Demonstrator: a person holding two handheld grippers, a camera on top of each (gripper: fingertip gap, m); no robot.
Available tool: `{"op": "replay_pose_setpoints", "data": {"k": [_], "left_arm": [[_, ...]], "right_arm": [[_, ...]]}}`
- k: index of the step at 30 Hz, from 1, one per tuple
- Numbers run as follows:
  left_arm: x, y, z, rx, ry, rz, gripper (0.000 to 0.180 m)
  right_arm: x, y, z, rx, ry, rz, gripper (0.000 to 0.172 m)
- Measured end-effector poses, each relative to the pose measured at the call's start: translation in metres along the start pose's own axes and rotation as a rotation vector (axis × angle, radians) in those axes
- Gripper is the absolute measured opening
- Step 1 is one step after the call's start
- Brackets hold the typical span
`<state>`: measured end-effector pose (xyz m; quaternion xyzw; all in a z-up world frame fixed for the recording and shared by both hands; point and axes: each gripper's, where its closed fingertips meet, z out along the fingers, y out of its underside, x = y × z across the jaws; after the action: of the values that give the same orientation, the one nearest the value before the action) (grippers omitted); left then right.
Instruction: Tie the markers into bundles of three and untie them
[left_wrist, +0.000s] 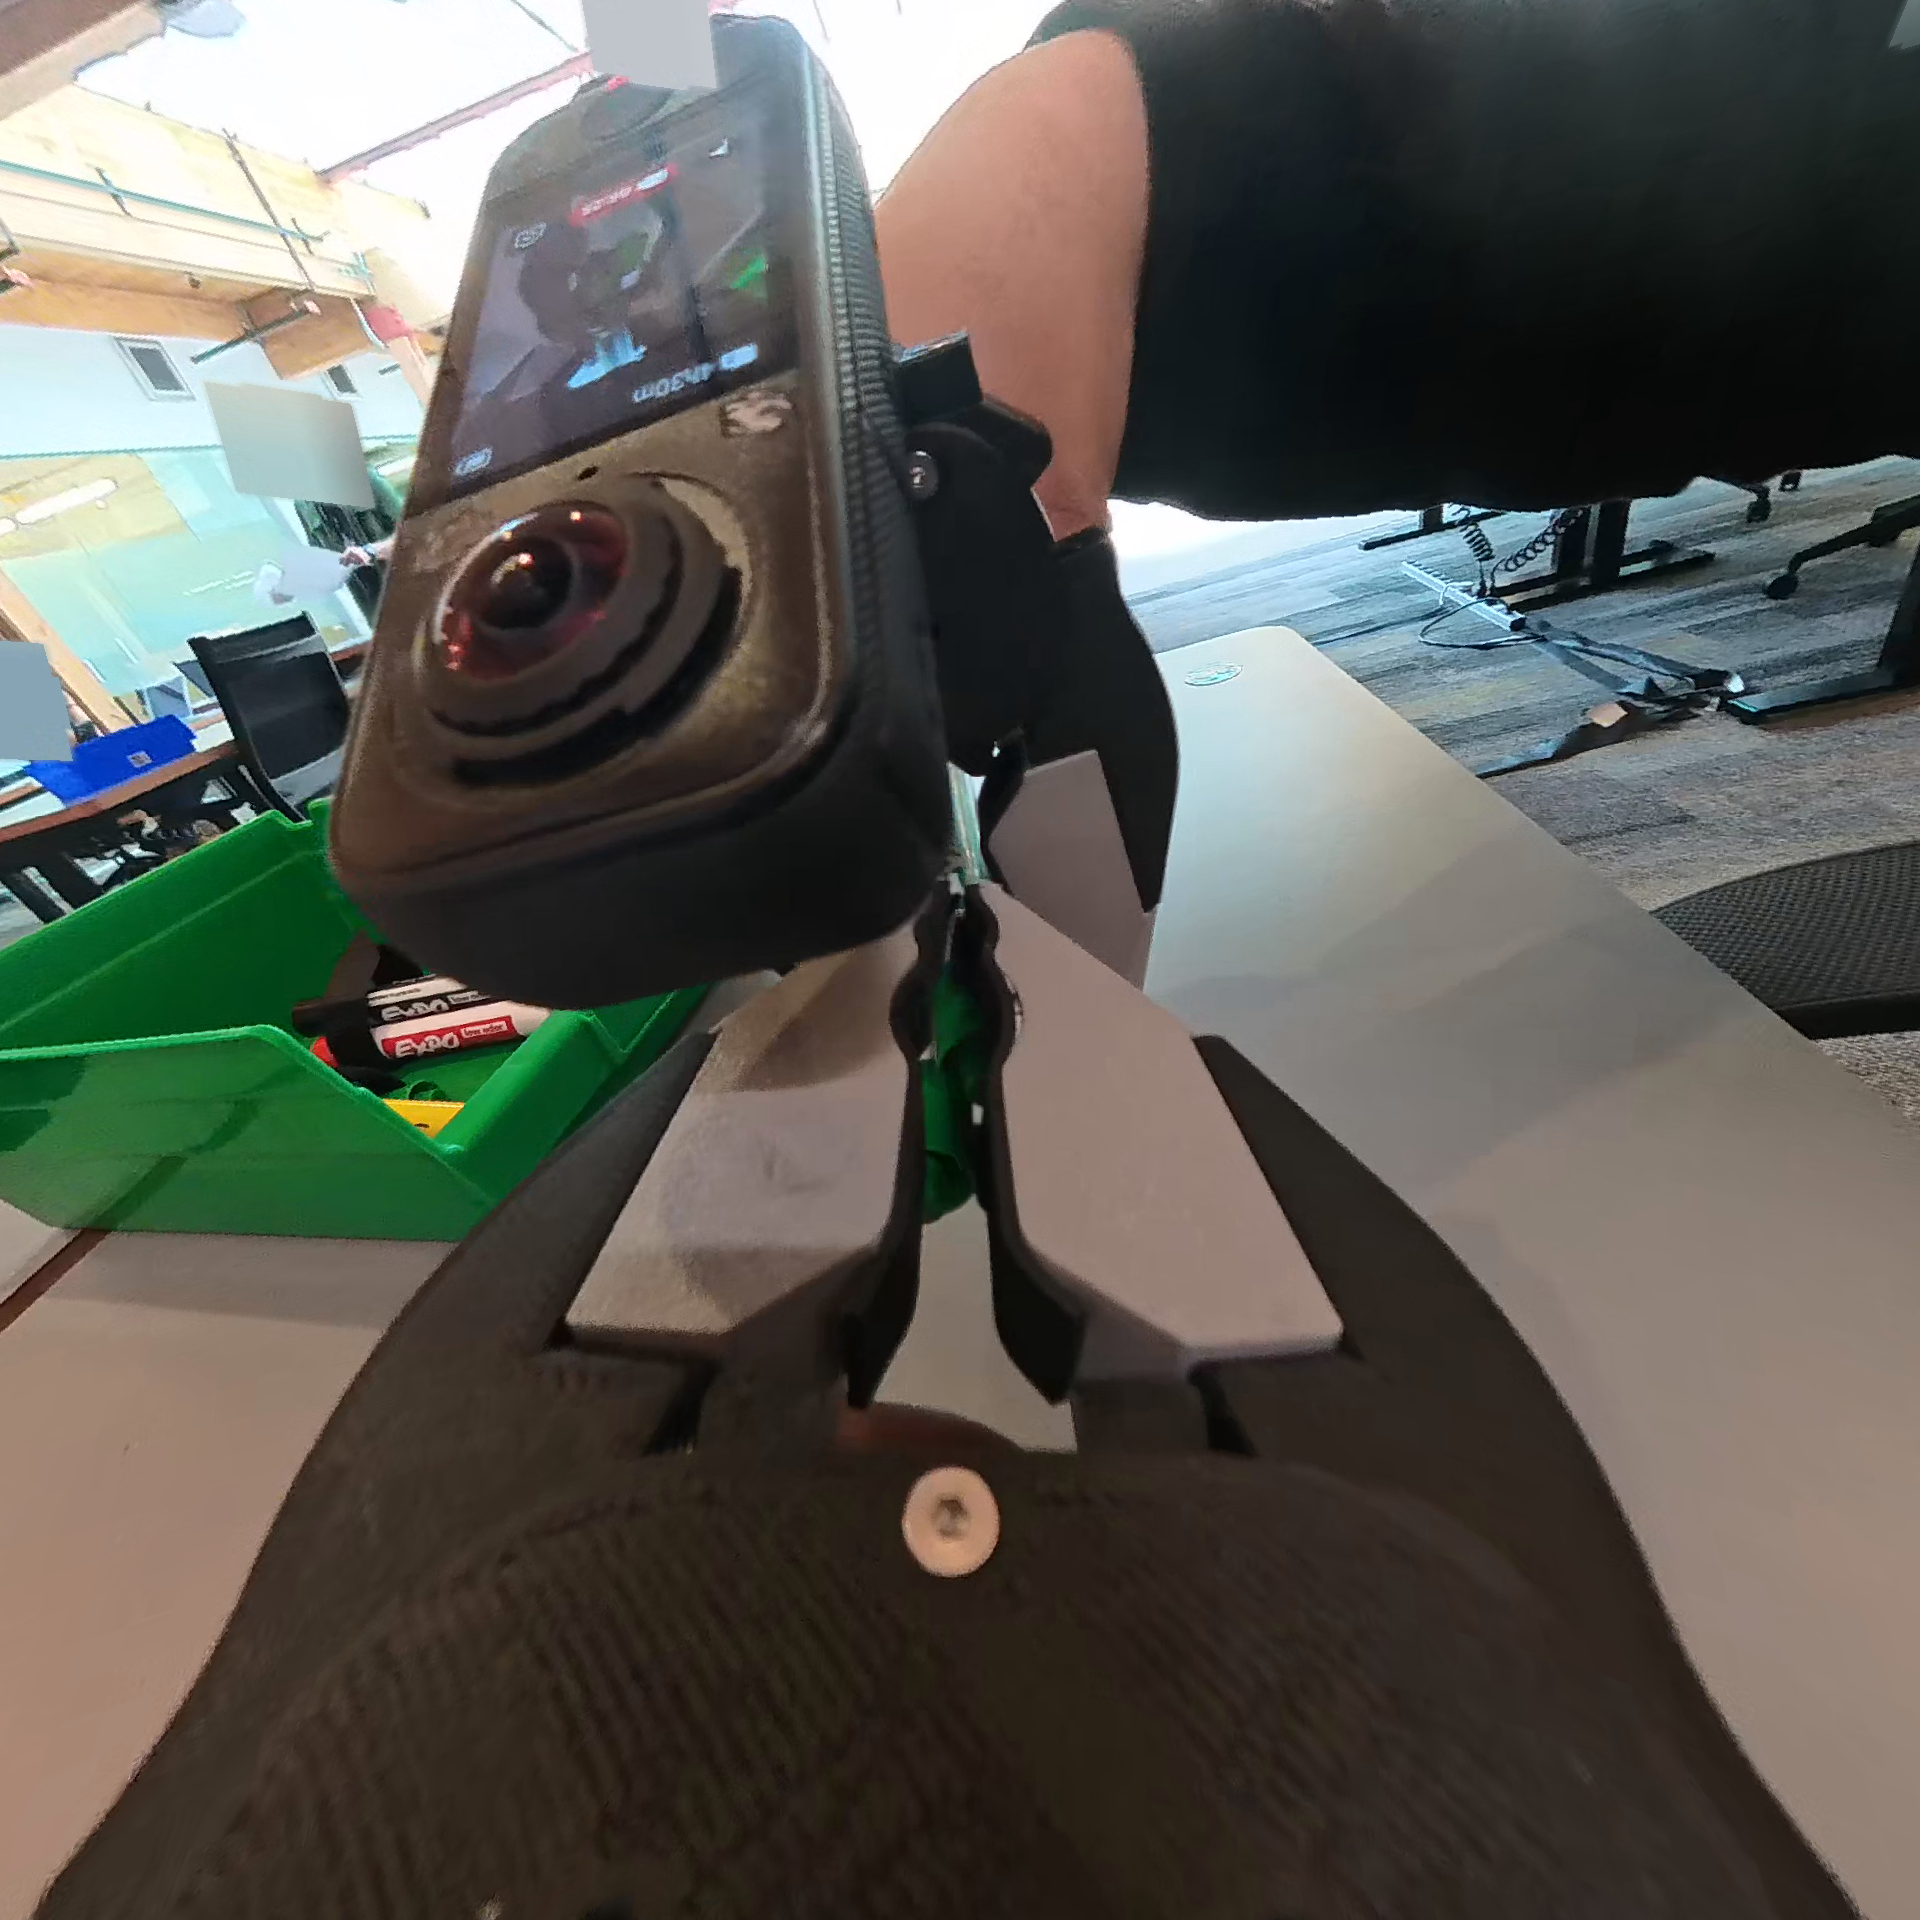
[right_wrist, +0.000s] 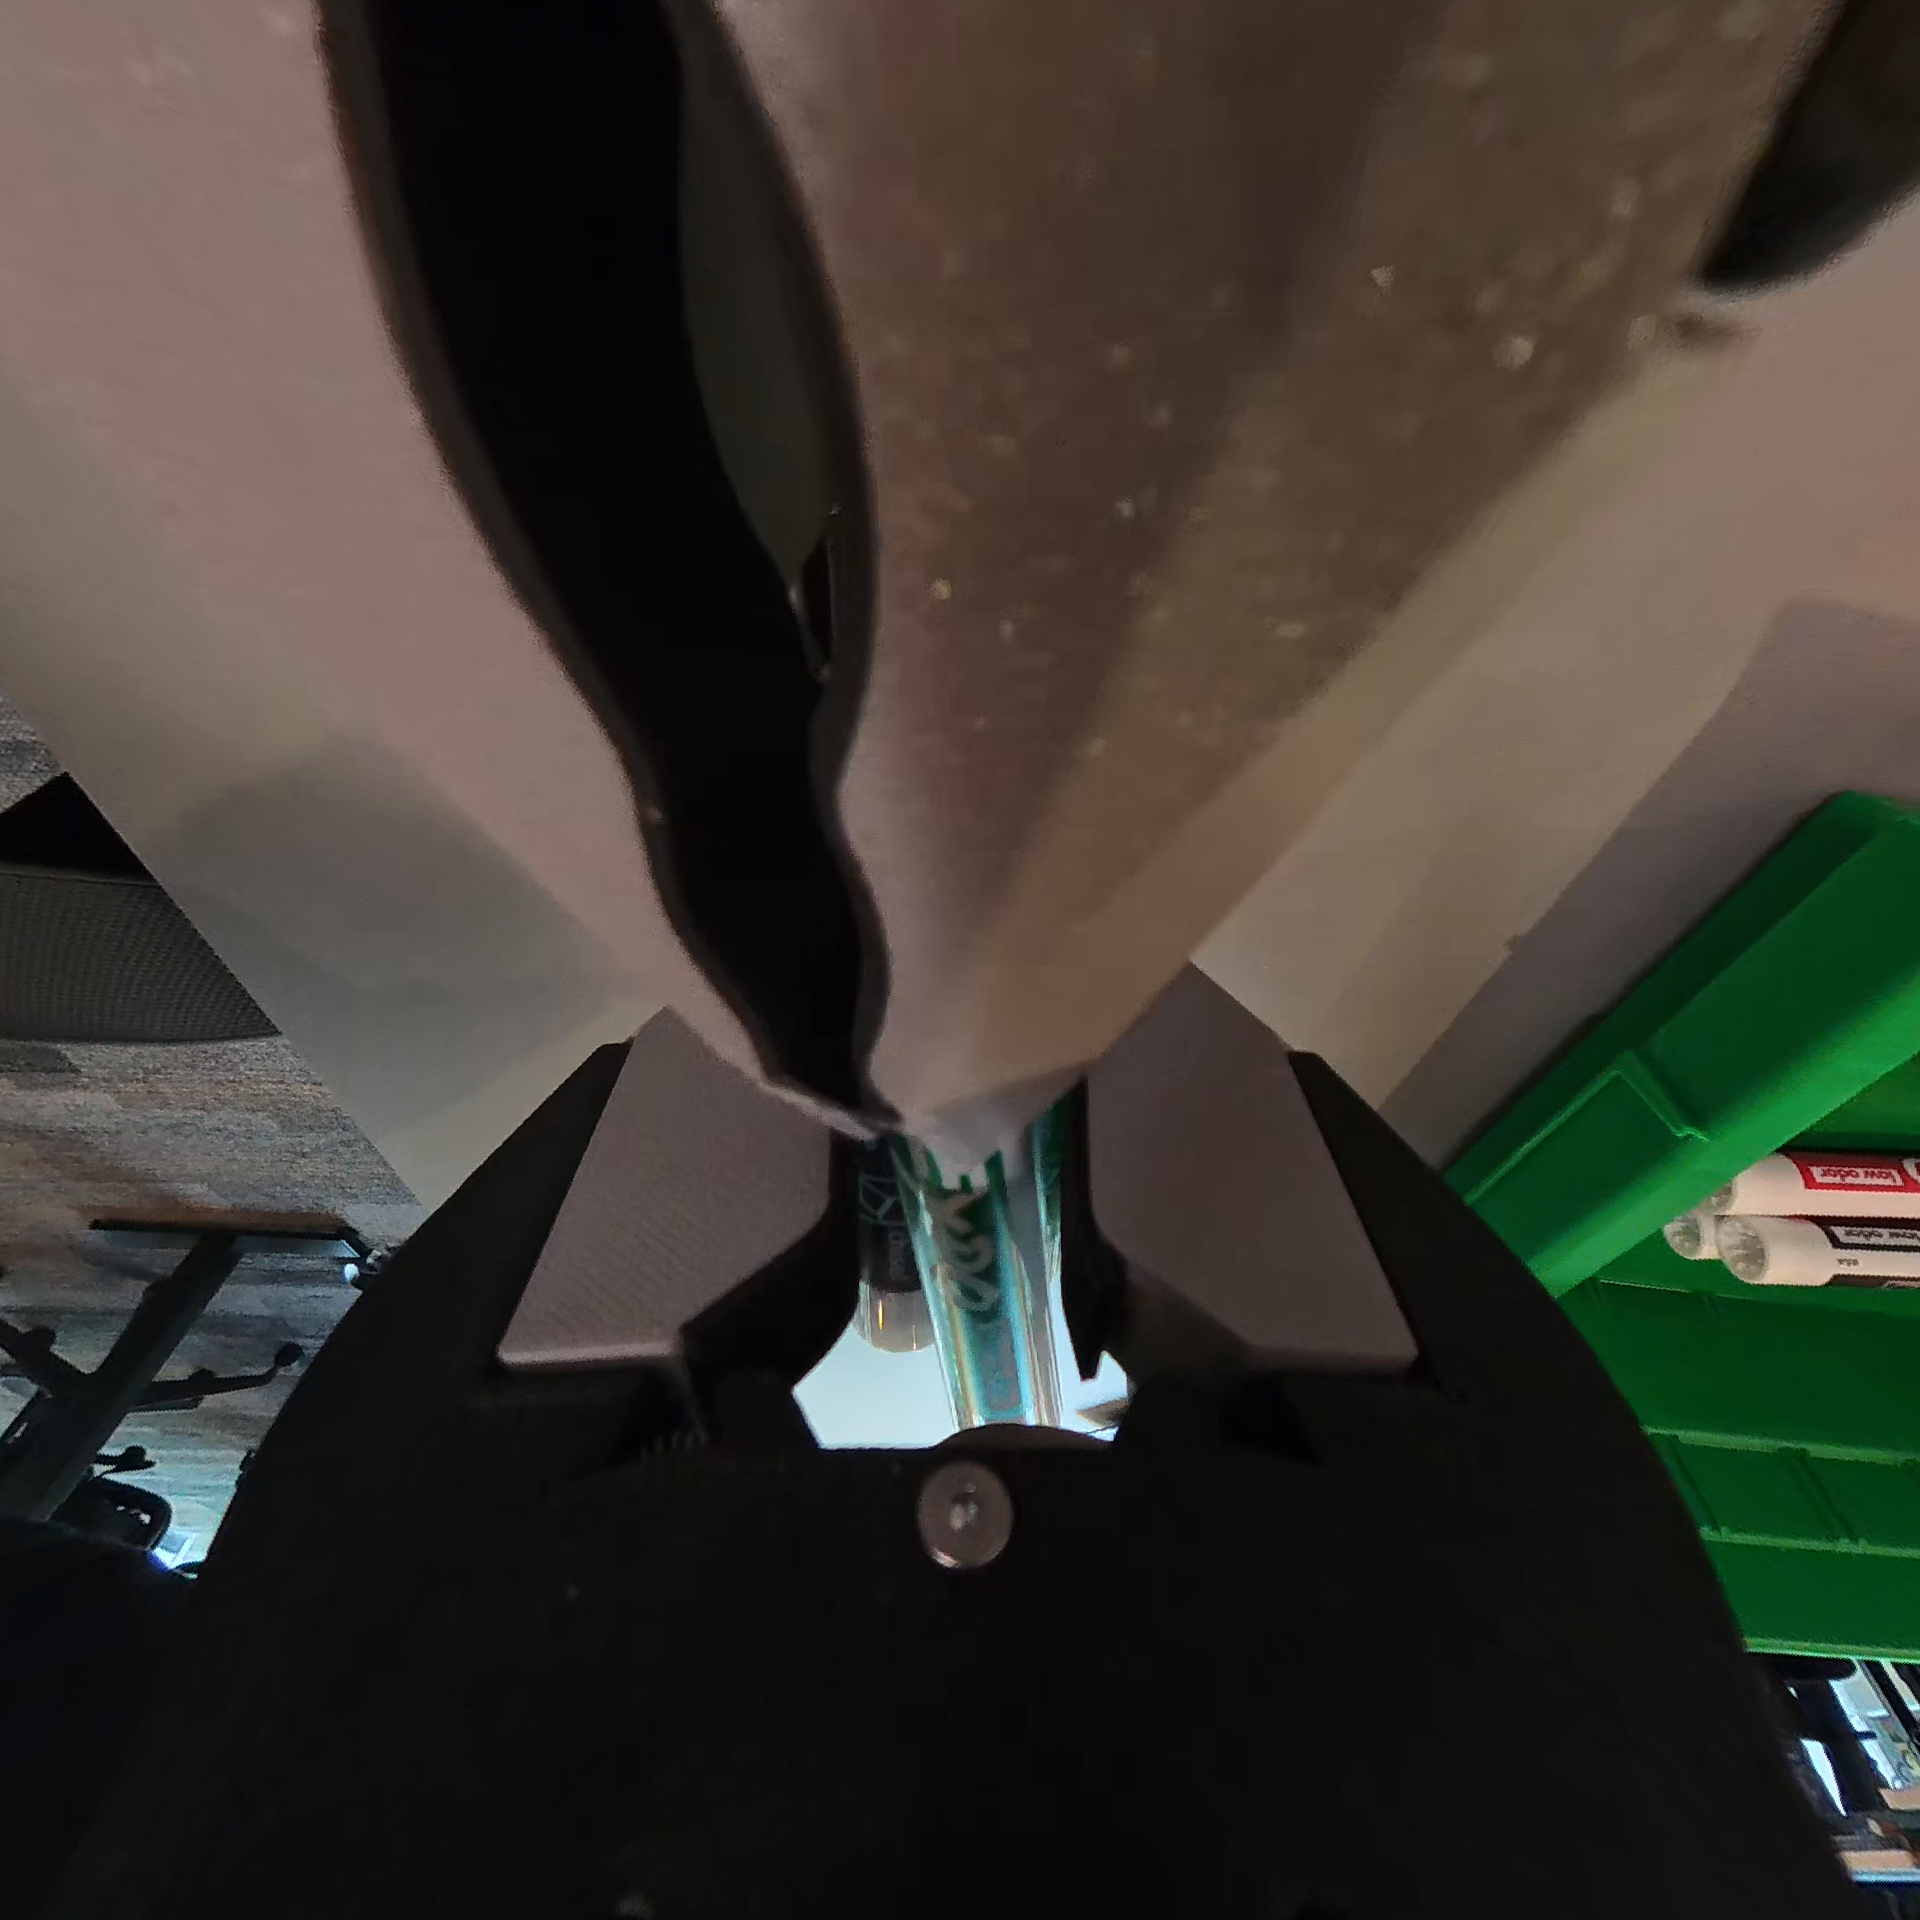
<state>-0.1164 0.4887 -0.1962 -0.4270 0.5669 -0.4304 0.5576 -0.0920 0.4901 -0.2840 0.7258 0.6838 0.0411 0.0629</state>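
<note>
Left wrist view: the left gripper (left_wrist: 954, 997) fills the lower half of the frame, its 2 black wavy fingers (left_wrist: 906, 1039) drawn almost together at centre, with a crumpled green tie (left_wrist: 951, 1132) pinched between them. The green strip runs down the narrow slot between the fingers, and both inner edges sit against it. Right above, the right gripper (left_wrist: 1049, 831) comes in nose to nose, its big black camera (left_wrist: 623, 582) filling the upper centre of the frame; a person's arm (left_wrist: 1018, 260) in a black sleeve (left_wrist: 1507, 260) carries it from the upper right.

Right wrist view, very close and blurred: the right gripper (right_wrist: 966, 1164) has its jaws standing apart at lower centre with the markers (right_wrist: 977, 1247) wedged between them, a dark barrel on the left and green-printed barrels on the right, ends pointing toward the lens. The bundle fills the gap from one finger to the other. The left gripper's grey and black finger (right_wrist: 727, 623) looms down from the top of the frame to meet the marker ends.

More markers (left_wrist: 436, 1023) lie in the green bin (left_wrist: 208, 1122) at the left edge of the left view, on the grey table (left_wrist: 1507, 1039).
</note>
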Motion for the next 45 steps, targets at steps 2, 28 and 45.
{"op": "replay_pose_setpoints", "data": {"k": [2,28,45], "left_arm": [[-0.003,0.002,0.000,-0.009,-0.010,0.002,0.000],[-0.001,0.002,-0.001,-0.007,0.012,0.027,0.000],[-0.002,0.001,-0.003,-0.001,0.041,-0.055,0.000]], "right_arm": [[0.000,0.000,0.000,0.004,0.001,0.000,0.037],[0.001,-0.007,-0.005,0.130,-0.008,0.024,0.037],[0.001,-0.009,-0.006,0.137,-0.003,0.029,0.037]]}}
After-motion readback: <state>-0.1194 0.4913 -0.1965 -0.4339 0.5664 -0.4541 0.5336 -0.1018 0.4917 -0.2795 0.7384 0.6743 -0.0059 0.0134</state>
